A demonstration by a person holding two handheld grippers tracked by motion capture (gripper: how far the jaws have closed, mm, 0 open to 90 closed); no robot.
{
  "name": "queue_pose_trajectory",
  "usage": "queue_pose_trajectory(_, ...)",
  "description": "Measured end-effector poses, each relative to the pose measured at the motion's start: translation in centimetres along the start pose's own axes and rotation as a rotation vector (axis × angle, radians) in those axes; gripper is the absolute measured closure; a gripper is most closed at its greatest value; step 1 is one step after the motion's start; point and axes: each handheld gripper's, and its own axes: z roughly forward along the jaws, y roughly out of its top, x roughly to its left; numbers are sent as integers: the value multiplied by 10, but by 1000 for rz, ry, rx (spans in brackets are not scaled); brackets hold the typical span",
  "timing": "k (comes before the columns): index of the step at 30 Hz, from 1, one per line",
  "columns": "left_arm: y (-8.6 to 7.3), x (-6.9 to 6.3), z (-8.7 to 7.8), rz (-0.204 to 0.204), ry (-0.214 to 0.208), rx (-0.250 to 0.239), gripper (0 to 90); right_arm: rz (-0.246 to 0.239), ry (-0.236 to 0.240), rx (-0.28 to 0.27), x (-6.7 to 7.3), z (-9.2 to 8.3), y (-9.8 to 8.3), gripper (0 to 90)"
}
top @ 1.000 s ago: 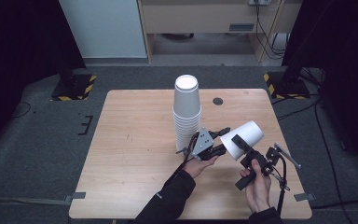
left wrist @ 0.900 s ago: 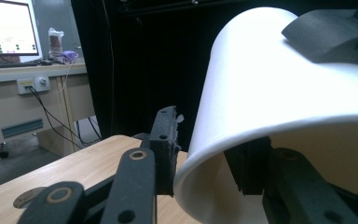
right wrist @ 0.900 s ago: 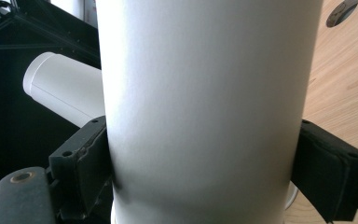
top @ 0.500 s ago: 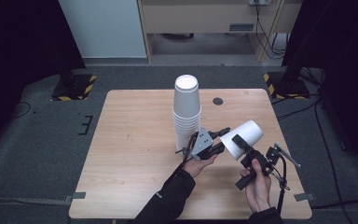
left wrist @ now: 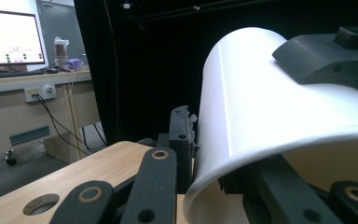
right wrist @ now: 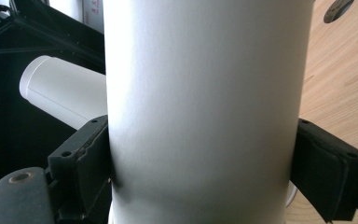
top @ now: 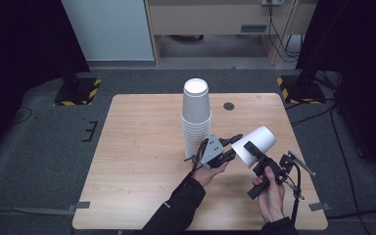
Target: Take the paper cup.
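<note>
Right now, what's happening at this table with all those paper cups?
A person works with a gripper in each hand. The right gripper is clamped on a white paper cup, held tilted above the wooden table. The left gripper has just been closing on that cup's rim. A tall stack of cups stands upright behind them.

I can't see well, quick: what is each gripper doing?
Left gripper: jaws just closing on the white cup's rim.
Right gripper: shut on that cup.

Smooth matt white paper cup (right wrist: 205,112), matt black plastic tongs (top: 247,152), pale wood-grain table (top: 142,147)
</note>
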Motion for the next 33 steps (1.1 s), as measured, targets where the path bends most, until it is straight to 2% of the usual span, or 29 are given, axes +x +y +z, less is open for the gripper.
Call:
queue_pose_trajectory(15, 0, -1, -1, 13, -4, 17, 829, 1, -2, -12, -1, 0, 1, 138)
queue_pose_trajectory(33, -3, -2, -8, 3, -28, 47, 859, -73, 0, 10, 0, 3, 4, 120)
